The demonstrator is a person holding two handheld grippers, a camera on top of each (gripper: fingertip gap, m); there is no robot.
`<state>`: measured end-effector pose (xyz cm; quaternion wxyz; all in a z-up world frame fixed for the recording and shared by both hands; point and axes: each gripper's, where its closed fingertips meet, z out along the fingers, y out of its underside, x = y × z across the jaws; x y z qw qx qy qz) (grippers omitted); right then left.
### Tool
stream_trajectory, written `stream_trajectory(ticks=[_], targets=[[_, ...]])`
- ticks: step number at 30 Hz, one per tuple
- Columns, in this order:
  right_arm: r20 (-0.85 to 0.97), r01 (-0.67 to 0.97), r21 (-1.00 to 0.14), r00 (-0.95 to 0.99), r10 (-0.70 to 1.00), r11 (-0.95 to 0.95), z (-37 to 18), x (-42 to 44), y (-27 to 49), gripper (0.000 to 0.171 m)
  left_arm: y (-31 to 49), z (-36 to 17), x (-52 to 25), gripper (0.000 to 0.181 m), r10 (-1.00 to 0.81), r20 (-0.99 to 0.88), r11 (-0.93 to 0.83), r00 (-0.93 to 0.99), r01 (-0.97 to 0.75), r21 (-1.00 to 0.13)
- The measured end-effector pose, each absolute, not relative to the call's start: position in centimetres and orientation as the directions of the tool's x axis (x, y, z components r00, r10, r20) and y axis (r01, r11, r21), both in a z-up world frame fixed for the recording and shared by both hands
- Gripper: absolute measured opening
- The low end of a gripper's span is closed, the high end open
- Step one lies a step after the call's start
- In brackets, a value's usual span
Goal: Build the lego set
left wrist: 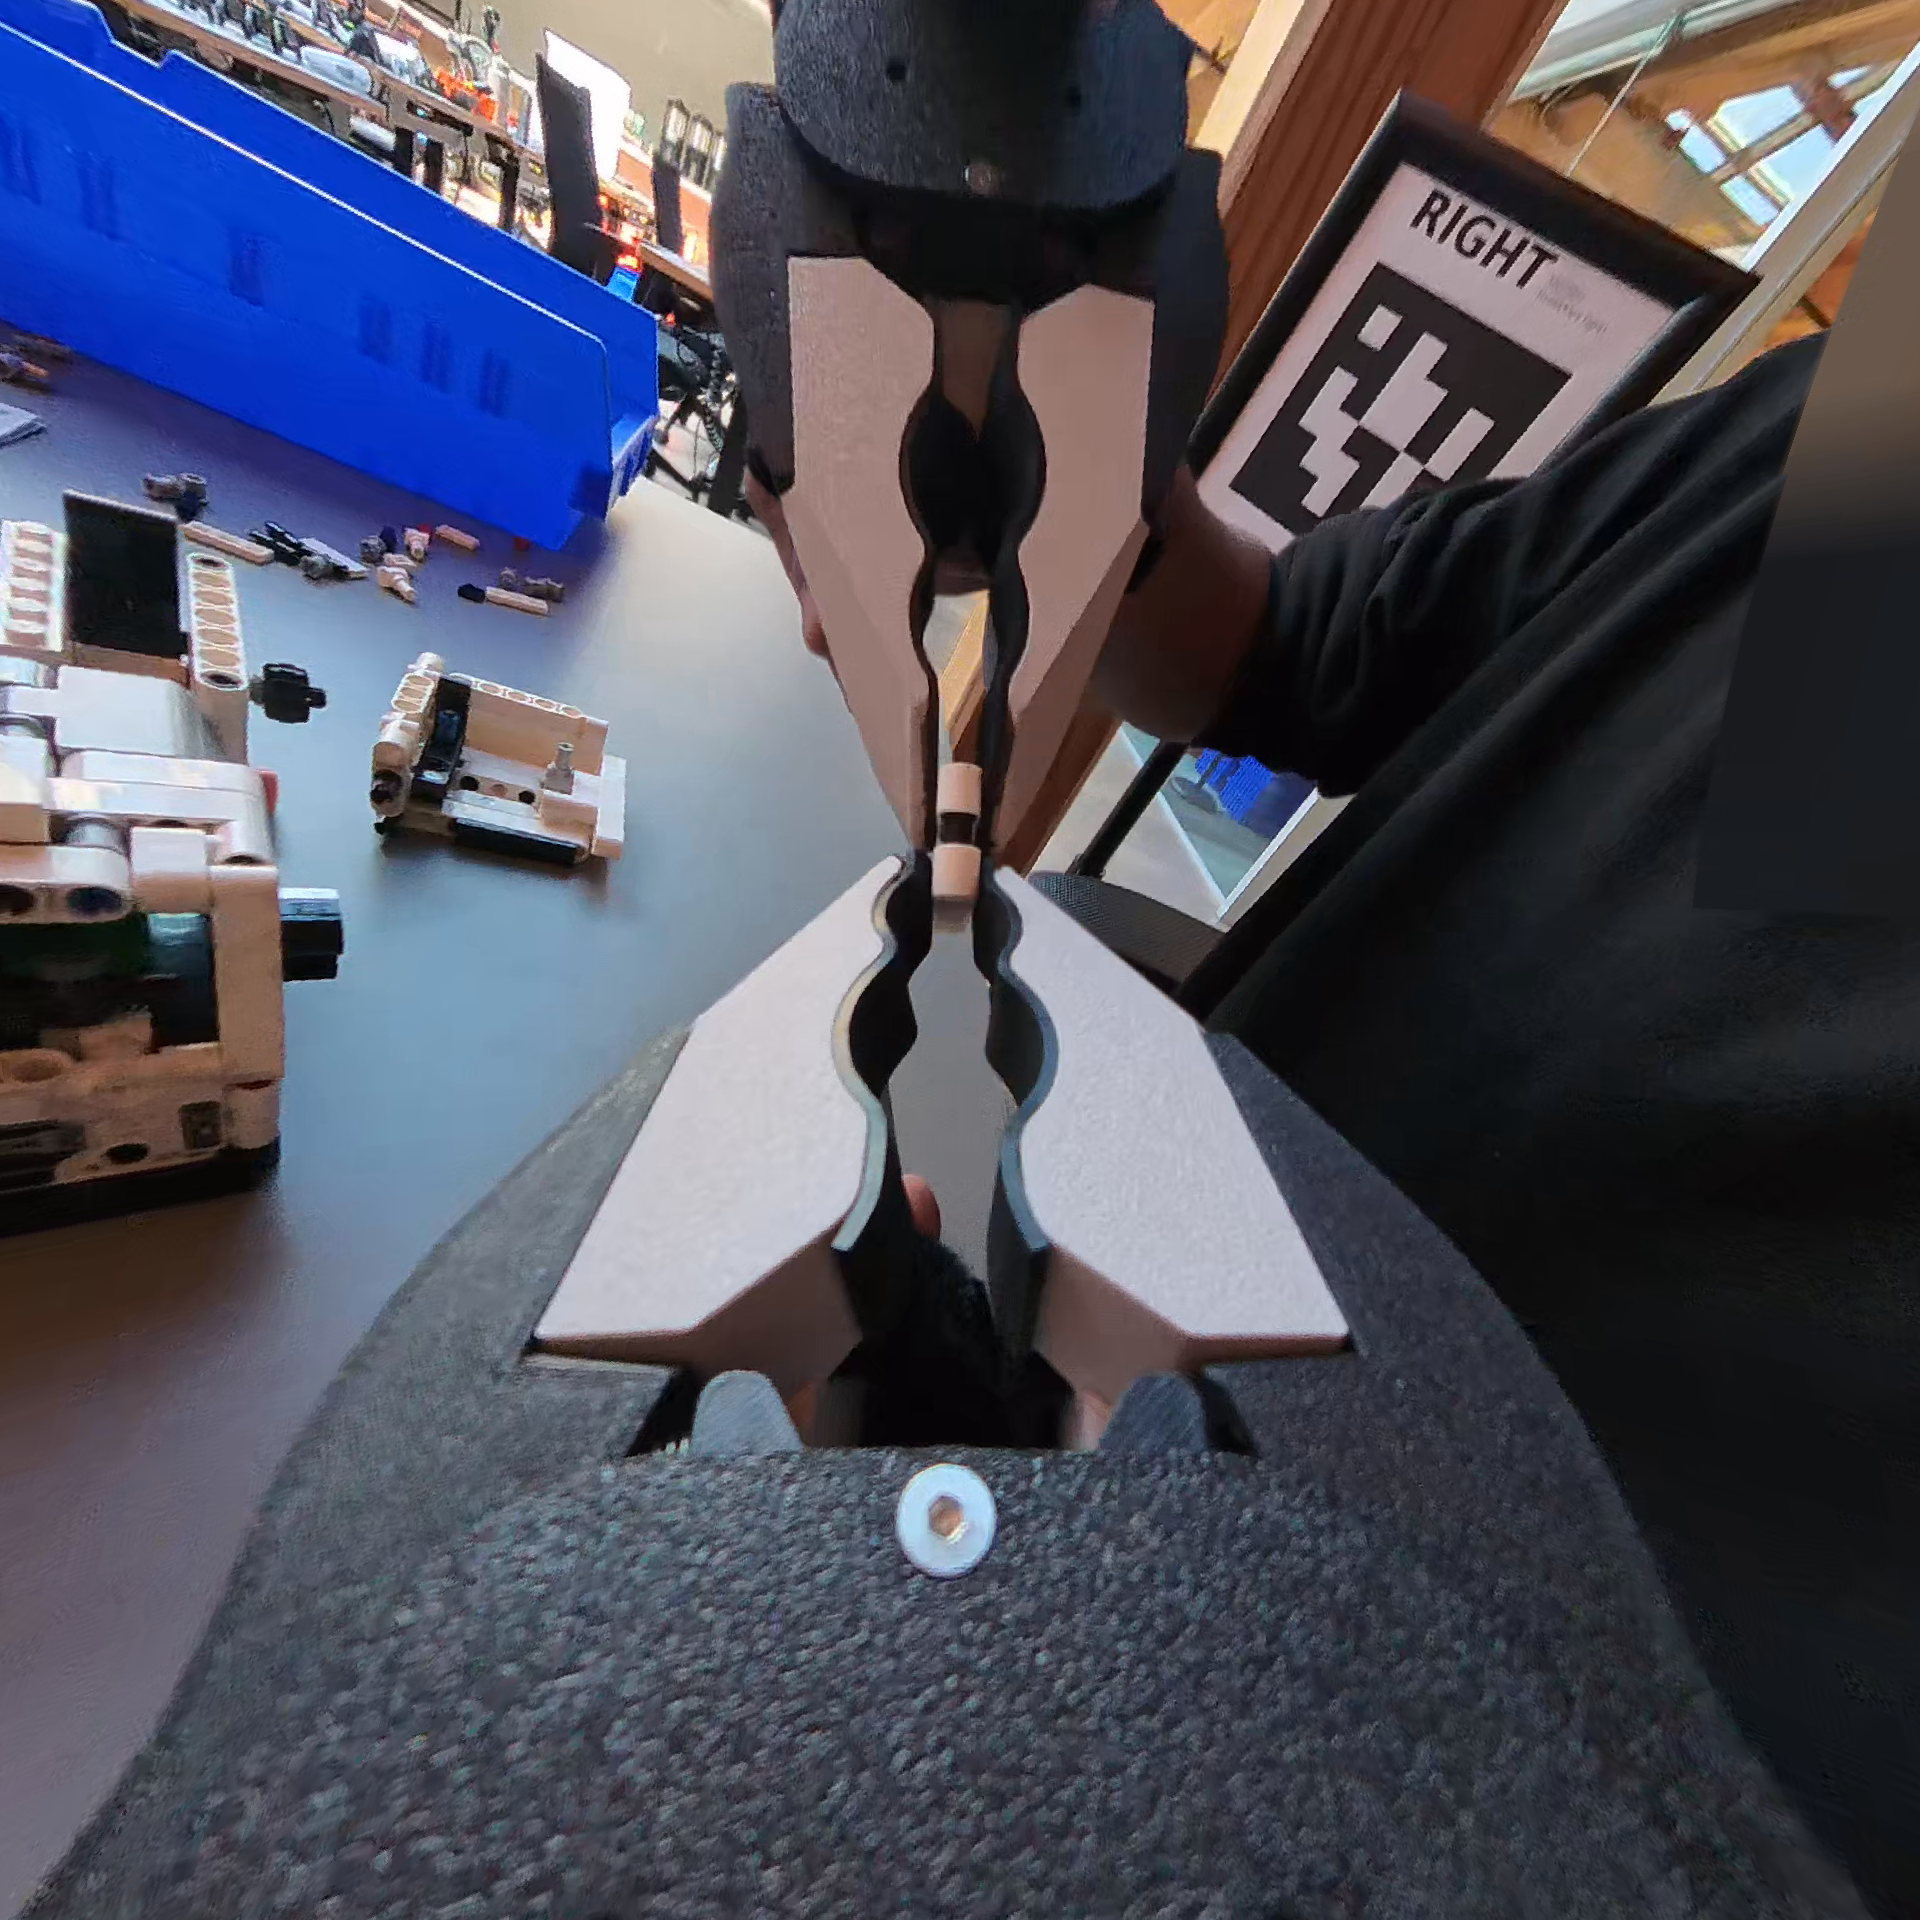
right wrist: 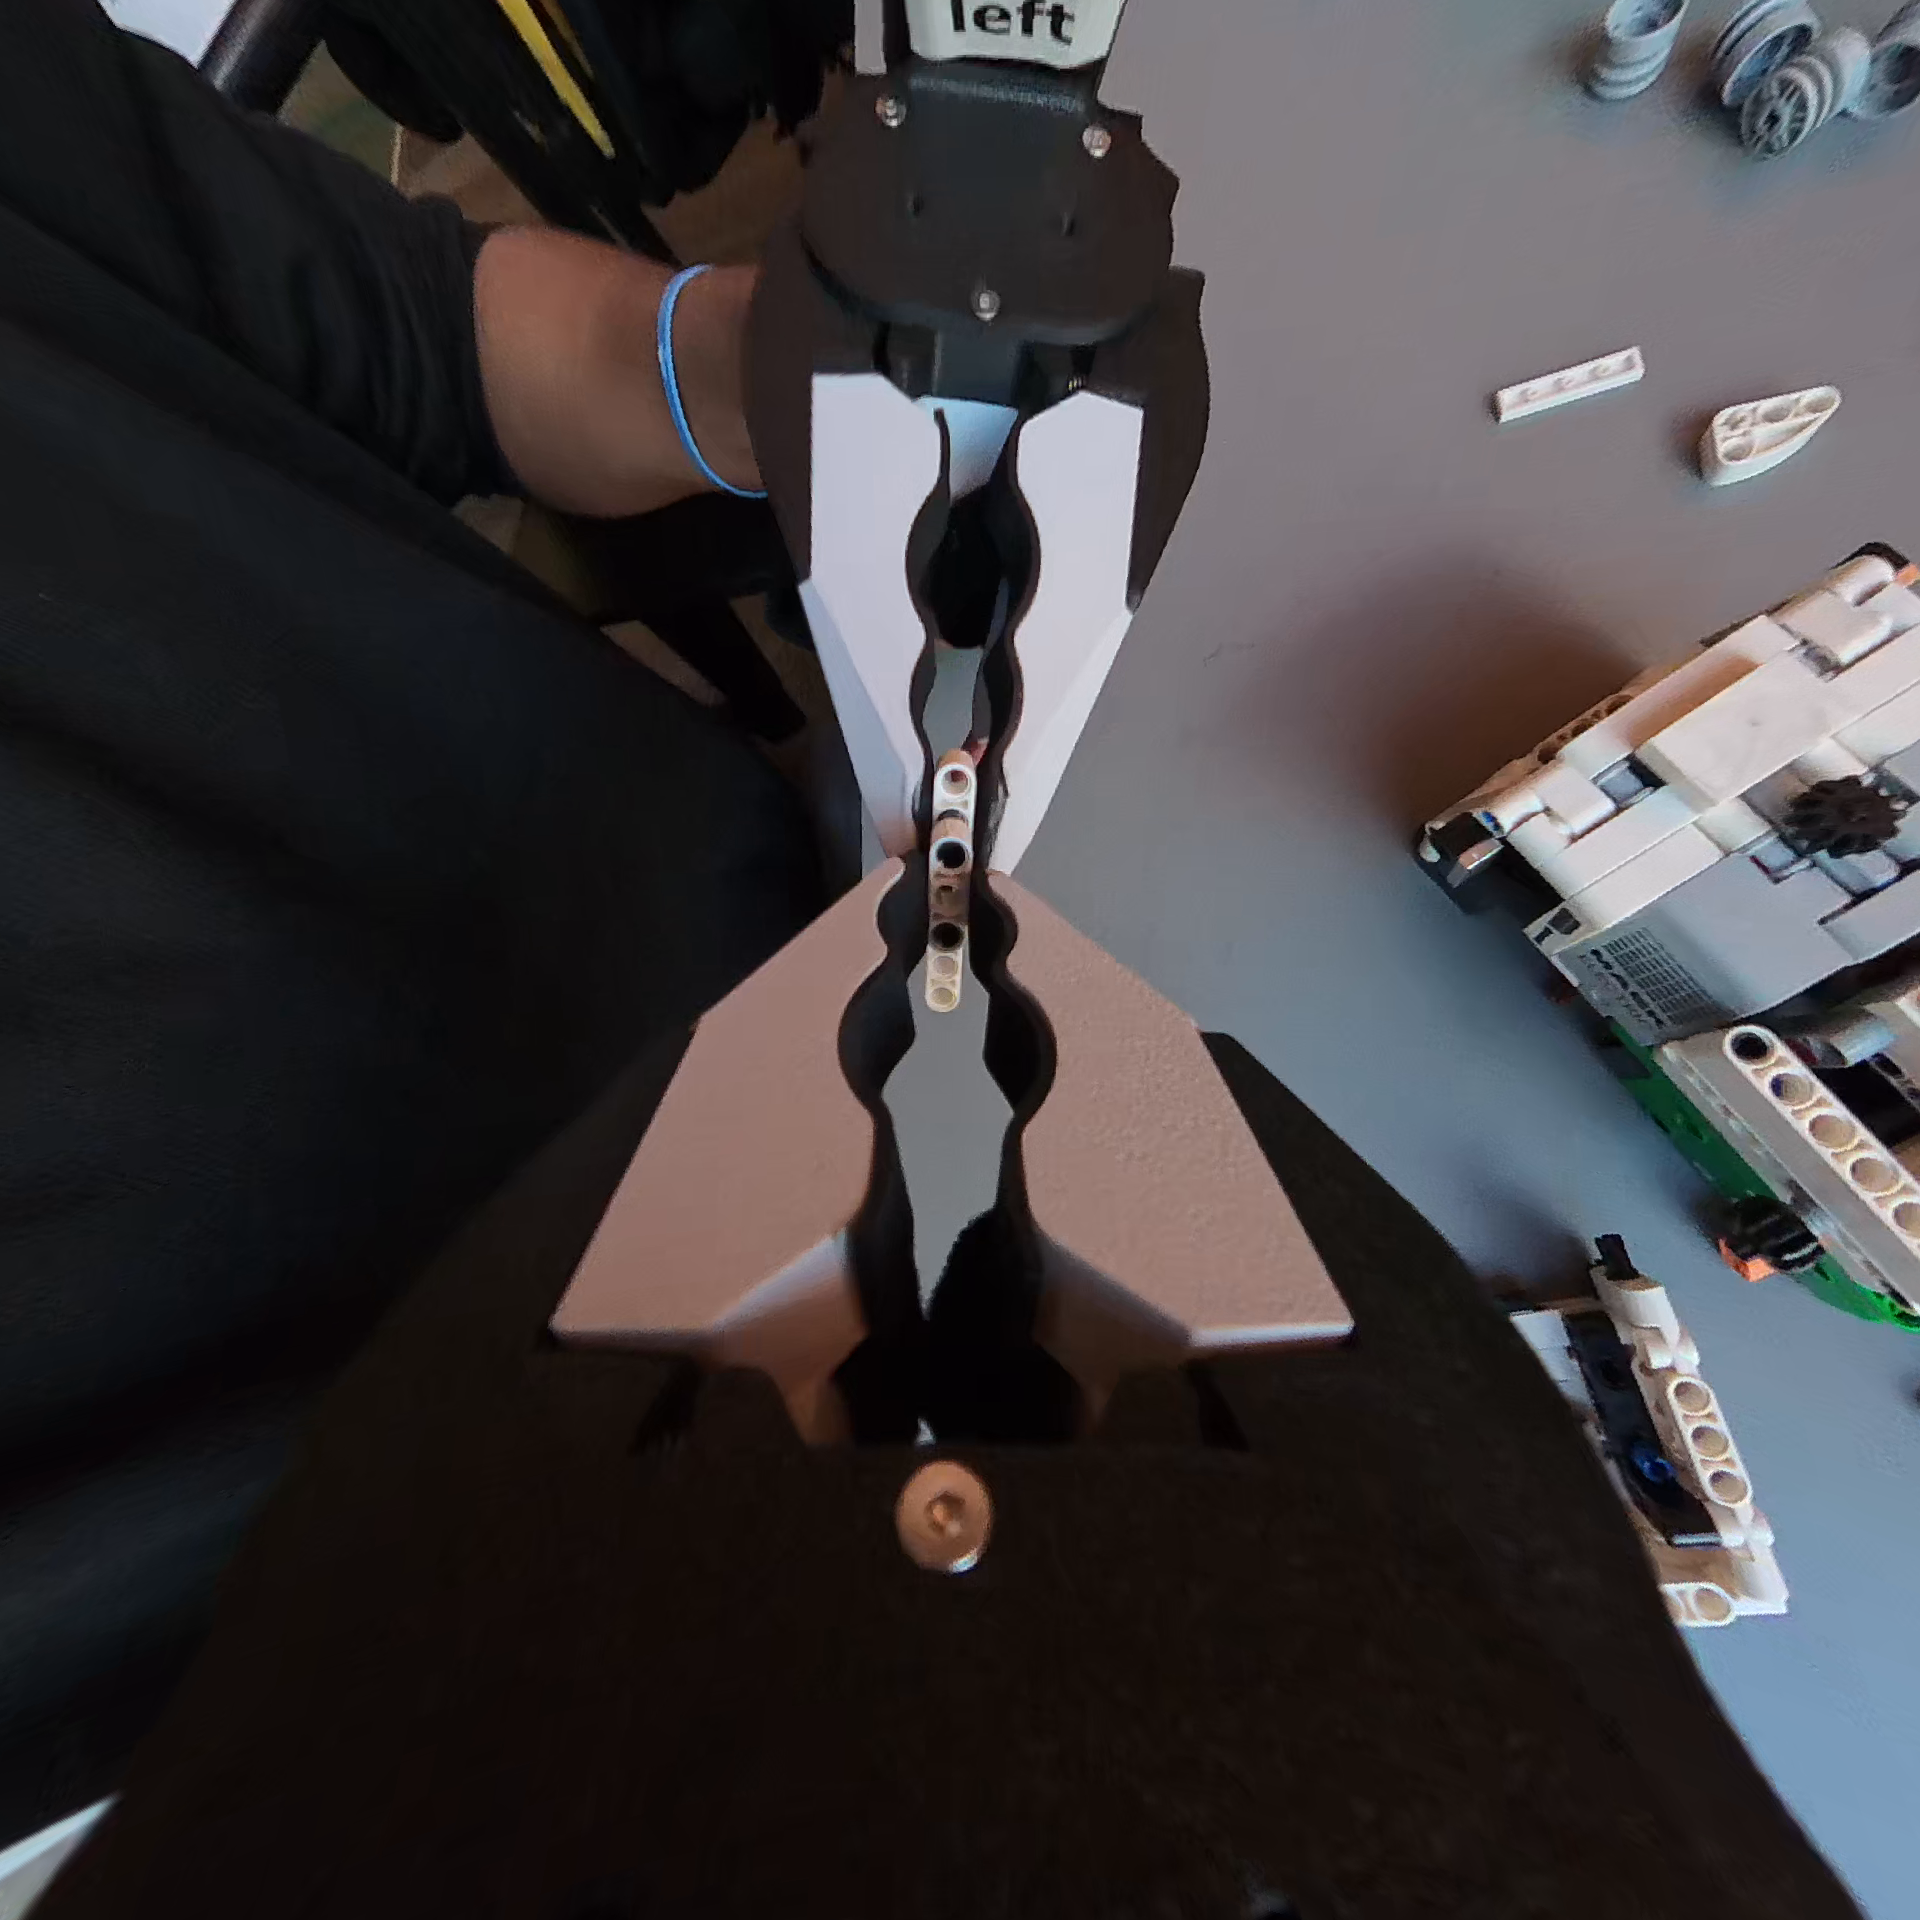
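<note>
White holed beam [right wrist: 950,894] pinched endwise between left tool [left wrist: 951,883] and right tool [right wrist: 948,914].

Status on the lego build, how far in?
Done: a large white and green vehicle body and a smaller white sub-assembly sit built on the table. In hand: the left gripper and right gripper meet tip to tip in the air, both clamped on one small white beam. Left: loose pins, grey wheels and flat white pieces remain unattached.
</note>
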<state>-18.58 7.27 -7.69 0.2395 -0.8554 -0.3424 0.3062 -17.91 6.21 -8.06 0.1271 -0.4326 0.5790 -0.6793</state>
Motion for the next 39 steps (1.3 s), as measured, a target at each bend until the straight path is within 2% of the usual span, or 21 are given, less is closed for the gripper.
stream_trajectory(ticks=[2,5,8,11,16,21,26,39], targets=[[-0.36,0.465,-0.6,0.57,0.739,-0.651,-7.9,-18.6,7.1,0.006,5.9,-8.4,-17.9,0.007,-0.688,0.418,-0.261,-0.593,-0.335,-0.905],[-0.295,0.619,-0.507,0.528,0.796,-0.599,-9.4,-18.4,5.6,0.006,4.8,-10.1,-17.7,0.007,-0.755,0.297,-0.088,-0.584,-0.359,-0.929],[-0.269,0.641,-0.477,0.545,0.794,-0.601,-9.4,-18.1,6.1,0.006,5.2,-9.8,-17.5,0.007,-0.776,0.275,-0.088,-0.567,-0.335,-0.938],[-0.261,0.706,-0.434,0.496,0.828,-0.559,-9.8,-18.2,5.3,0.006,4.6,-10.4,-17.5,0.007,-0.791,0.202,-0.006,-0.578,-0.323,-0.946],[-0.132,0.713,-0.499,0.499,0.856,-0.492,-7.5,-18.2,6.8,0.007,6.0,-7.6,-17.3,0.007,-0.772,0.293,-0.208,-0.564,-0.211,-0.955],[-0.135,0.703,-0.505,0.509,0.85,-0.501,-5.4,-18.4,7.9,0.007,6.9,-5.4,-17.5,0.007,-0.74,0.348,-0.361,-0.575,-0.097,-0.927],[-0.124,0.741,-0.456,0.495,0.86,-0.492,-4.4,-18.8,8.4,0.008,7.3,-4.4,-17.8,0.007,-0.739,0.336,-0.392,-0.584,-0.033,-0.919],[-0.14,0.712,-0.489,0.506,0.851,-0.504,-2.8,-20.2,9.4,0.009,8.1,-2.9,-19.0,0.007,-0.725,0.334,-0.446,-0.602,0.041,-0.894]])
